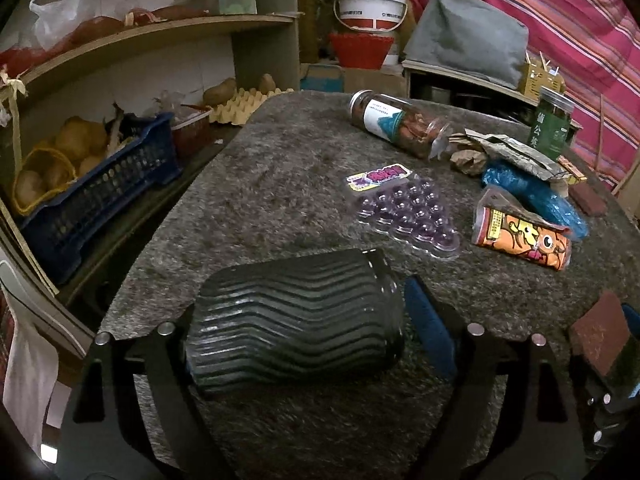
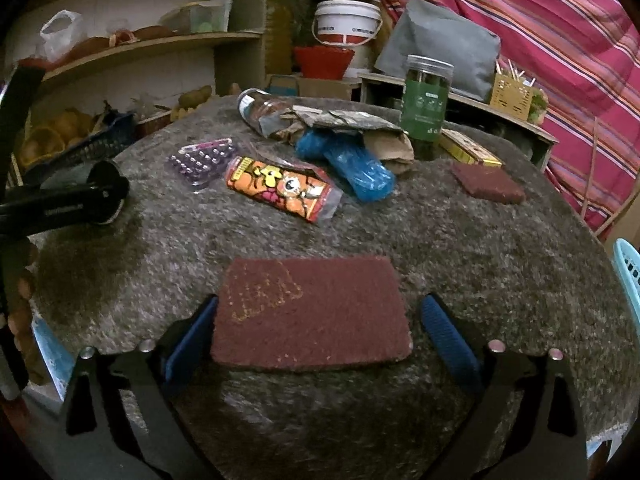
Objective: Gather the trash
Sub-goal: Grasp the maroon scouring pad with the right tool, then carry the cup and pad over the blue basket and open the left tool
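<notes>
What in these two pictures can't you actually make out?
- Left wrist view: the black ribbed cup hides the left pad, so contact there is unclear.
- Left wrist view: the green jar's label is cut off by crumpled packaging.
- Right wrist view: paper wrappers cover the lying jar's far end.
- Right wrist view: the light blue basket is cut by the edge.

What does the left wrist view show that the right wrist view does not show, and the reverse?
Only the left wrist view shows the egg tray with potatoes beside the table.

Only the right wrist view shows the light blue basket at the right edge.

Both show the black ribbed cup between the left jaws, the near maroon pad between the right jaws, the orange snack wrapper, and the green jar.
</notes>
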`<action>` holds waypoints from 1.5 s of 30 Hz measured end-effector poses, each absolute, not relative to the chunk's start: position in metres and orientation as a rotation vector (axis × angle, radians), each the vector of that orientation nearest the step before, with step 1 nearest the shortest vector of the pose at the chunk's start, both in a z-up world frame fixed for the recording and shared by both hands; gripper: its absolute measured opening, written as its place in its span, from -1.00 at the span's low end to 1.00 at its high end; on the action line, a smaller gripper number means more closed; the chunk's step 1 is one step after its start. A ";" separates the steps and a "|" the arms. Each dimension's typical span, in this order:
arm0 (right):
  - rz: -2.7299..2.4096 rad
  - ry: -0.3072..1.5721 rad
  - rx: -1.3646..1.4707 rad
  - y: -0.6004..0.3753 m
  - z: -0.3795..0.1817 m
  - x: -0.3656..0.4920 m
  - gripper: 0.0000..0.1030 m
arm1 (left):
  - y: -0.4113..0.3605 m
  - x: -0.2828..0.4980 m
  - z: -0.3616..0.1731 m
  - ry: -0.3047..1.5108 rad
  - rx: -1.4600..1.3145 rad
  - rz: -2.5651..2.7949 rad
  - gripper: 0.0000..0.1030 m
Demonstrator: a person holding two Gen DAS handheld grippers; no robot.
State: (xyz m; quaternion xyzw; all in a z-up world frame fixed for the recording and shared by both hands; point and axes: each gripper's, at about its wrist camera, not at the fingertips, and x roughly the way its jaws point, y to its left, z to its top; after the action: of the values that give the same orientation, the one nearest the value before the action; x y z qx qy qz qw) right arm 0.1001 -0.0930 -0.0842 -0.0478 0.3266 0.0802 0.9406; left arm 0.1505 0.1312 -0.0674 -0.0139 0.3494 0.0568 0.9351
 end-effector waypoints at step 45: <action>-0.233 0.604 0.080 -0.426 -0.005 0.116 0.62 | -0.138 0.177 0.003 0.572 0.154 -0.159 0.26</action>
State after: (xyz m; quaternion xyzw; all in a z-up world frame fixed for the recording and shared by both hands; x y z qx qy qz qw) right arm 0.1163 -0.4262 -0.0053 0.0392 0.2969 -0.1146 0.9472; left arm 0.1771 -0.1379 0.0028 0.0757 0.2814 -0.0784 0.9534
